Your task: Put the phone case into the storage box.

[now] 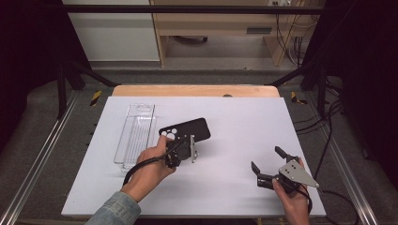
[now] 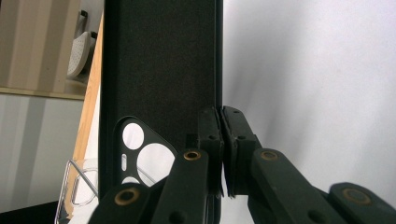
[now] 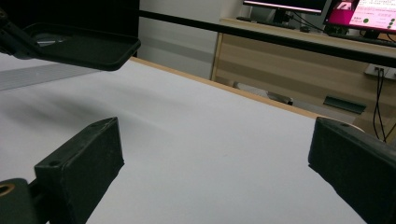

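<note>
High view: left gripper (image 1: 191, 149) pinches the black phone case's (image 1: 190, 130) edge, lifted; right gripper (image 1: 265, 164) gapes empty near the tabletop's right edge. Next, probably seat it in the clear tray (image 1: 135, 133).

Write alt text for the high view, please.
The left gripper holds a black phone case by its edge over a white table, beside a clear plastic tray. The right gripper rests open near the table's right edge.
</note>
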